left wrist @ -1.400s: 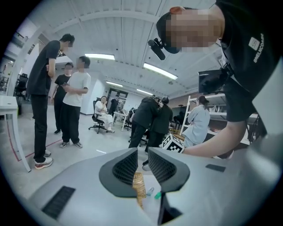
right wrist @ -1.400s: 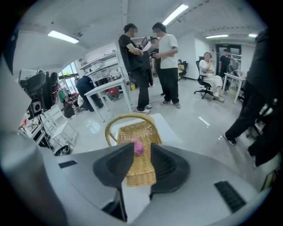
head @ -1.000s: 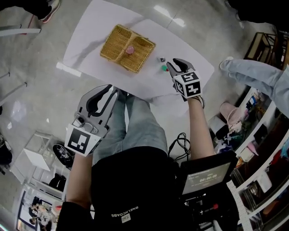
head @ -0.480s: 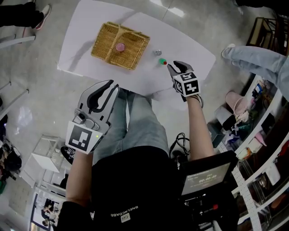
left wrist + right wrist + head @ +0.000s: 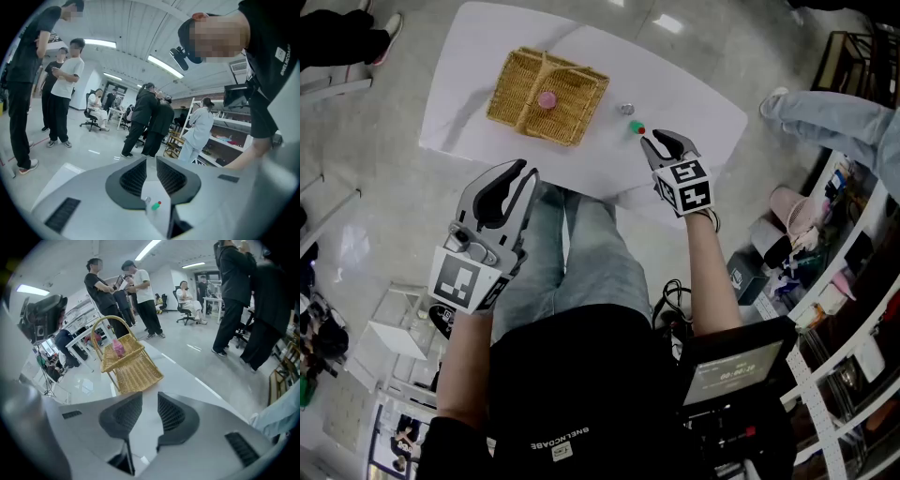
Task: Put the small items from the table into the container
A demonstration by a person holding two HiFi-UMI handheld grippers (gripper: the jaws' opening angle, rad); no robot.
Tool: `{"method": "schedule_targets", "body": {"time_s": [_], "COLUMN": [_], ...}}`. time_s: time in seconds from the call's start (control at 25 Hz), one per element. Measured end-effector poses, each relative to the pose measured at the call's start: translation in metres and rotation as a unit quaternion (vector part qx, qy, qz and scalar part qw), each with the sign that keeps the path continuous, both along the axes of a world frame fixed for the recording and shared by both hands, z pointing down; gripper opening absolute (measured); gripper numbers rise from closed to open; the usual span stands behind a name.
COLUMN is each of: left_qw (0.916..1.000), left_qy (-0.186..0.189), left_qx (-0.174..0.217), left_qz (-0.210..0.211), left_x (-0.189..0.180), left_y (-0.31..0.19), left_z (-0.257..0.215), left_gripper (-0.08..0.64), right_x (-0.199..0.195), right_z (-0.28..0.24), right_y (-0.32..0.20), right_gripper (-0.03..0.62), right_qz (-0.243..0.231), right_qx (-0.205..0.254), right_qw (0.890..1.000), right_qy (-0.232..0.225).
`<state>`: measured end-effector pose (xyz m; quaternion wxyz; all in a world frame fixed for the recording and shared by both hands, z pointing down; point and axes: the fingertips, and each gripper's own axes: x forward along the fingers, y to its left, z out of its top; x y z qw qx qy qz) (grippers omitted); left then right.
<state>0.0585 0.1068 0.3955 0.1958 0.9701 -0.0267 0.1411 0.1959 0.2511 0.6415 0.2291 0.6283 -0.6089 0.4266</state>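
A wicker basket with a handle stands on the white table, and a pink item lies in it. To its right on the table lie a small silver item and a green item with a red cap. My right gripper hovers just right of the green item, open and empty. In the right gripper view the basket and pink item lie beyond the jaws. My left gripper hangs open off the table's near edge. Between its jaws the green item shows far off.
A person's leg in jeans stands at the table's right. Shelves and bags crowd the right side. Several people stand about the room. A monitor sits beside my lap.
The left gripper has drifted a little to the left. The right gripper has sunk slightly, staying beside the green item. Both stay open.
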Motion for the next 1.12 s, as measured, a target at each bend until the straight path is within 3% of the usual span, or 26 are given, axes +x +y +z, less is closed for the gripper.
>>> {"method": "schedule_targets", "body": {"time_s": [0.24,0.44,0.68,1.12], "left_qw": [1.0,0.9987,0.9974,0.9969], "left_qy": [0.001,-0.047,-0.07,-0.078], "left_qx": [0.001,0.004,-0.002,-0.005], "left_qz": [0.007,0.02,0.016,0.008], "left_x": [0.004,-0.01,-0.023,-0.024], "left_y": [0.004,0.01,0.006,-0.003], "left_z": [0.0,0.023,0.042,0.054], "left_gripper": [0.051,0.051,0.051,0.051], "right_x": [-0.006,0.002,0.002,0.002], "right_z": [0.02,0.075,0.119,0.151], "right_y": [0.009,0.018,0.019,0.019], "right_gripper": [0.103,0.103,0.107,0.106], "right_qz": [-0.002,-0.007,-0.021,-0.038], "right_qx": [-0.023,-0.073,-0.112,-0.159], "right_qw": [1.0,0.997,0.993,0.986], "right_qy": [-0.001,0.013,0.011,0.023]}}
